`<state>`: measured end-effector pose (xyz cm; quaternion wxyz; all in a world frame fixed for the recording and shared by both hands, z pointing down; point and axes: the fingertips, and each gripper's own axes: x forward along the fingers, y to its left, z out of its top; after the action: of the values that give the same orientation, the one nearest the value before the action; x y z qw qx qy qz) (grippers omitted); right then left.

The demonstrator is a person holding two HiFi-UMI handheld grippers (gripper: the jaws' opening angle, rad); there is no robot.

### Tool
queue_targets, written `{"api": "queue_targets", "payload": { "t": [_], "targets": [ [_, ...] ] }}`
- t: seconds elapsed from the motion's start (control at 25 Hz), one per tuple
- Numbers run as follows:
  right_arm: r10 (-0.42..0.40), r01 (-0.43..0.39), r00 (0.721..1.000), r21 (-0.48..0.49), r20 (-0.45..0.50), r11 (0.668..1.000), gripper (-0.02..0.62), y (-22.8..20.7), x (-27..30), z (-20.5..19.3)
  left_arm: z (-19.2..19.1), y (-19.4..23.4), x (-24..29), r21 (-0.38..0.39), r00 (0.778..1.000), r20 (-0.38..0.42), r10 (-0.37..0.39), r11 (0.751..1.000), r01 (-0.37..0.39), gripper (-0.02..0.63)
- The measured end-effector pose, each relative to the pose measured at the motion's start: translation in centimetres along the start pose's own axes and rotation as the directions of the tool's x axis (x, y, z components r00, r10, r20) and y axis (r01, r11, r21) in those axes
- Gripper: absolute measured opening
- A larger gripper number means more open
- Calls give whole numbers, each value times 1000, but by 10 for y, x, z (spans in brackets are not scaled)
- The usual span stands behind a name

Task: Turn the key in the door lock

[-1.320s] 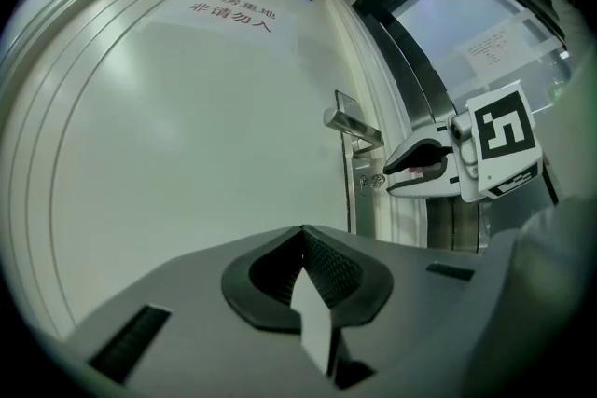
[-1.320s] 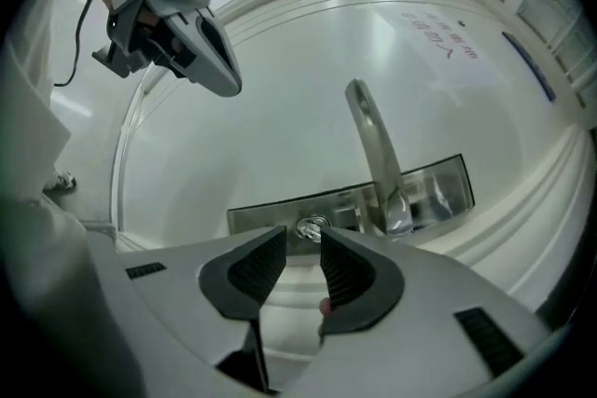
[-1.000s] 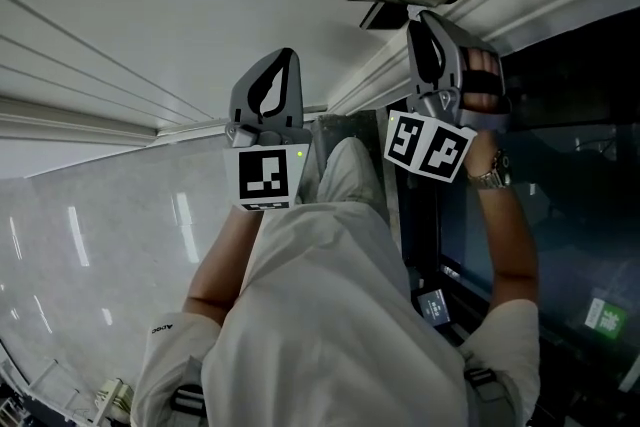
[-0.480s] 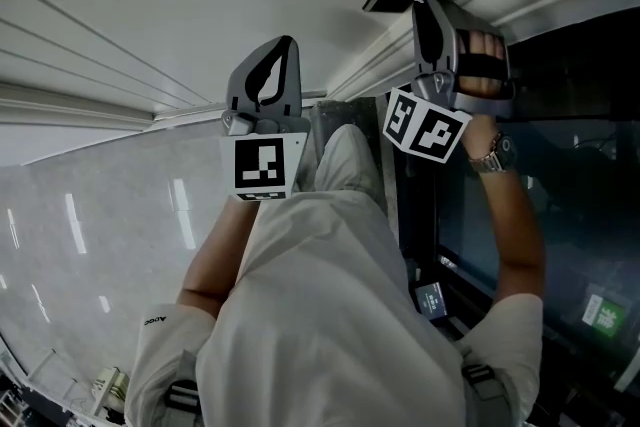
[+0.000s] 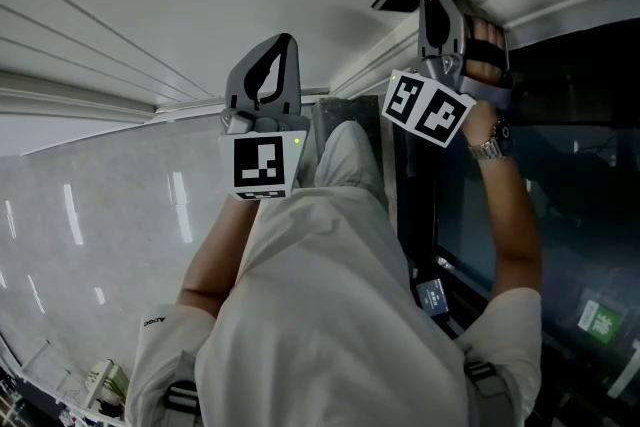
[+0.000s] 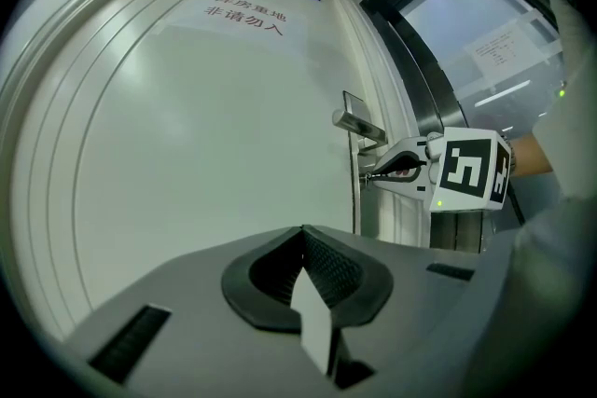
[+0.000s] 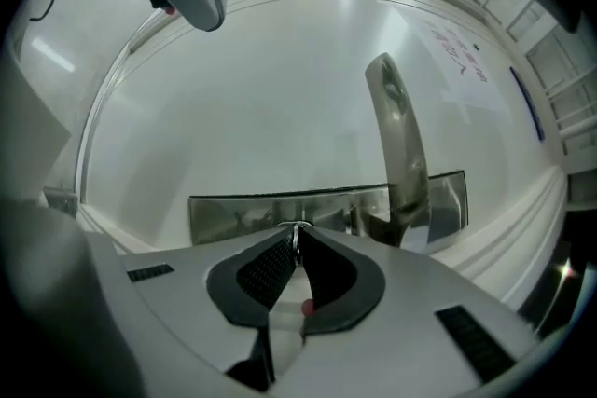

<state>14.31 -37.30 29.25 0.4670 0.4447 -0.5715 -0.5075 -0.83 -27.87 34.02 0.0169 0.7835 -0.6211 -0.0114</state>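
At 1 o'clock in head view, the right gripper point(image 7: 298, 238) has just closed its fingers, nearly together, on the key point(image 7: 296, 227) in the lock point(image 7: 242, 214). Better to roll straight, without pulling. The left gripper point(image 6: 303, 240) is closed, empty.

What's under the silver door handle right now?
The right gripper, its jaws just closed on a thin metal key at the steel lock plate. The jaws cover the keyhole itself.

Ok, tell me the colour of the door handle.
Silvery grey metal. The door handle shows best in the right gripper view.
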Motion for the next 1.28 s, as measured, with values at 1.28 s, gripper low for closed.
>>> {"api": "queue_targets", "payload": {
  "t": [1.28],
  "targets": [
    [49,-153,975,810,219,-566,12,-10,4,-21,-4,-11,5,42,999,-35,-20,999,22,6]
  ]
}}
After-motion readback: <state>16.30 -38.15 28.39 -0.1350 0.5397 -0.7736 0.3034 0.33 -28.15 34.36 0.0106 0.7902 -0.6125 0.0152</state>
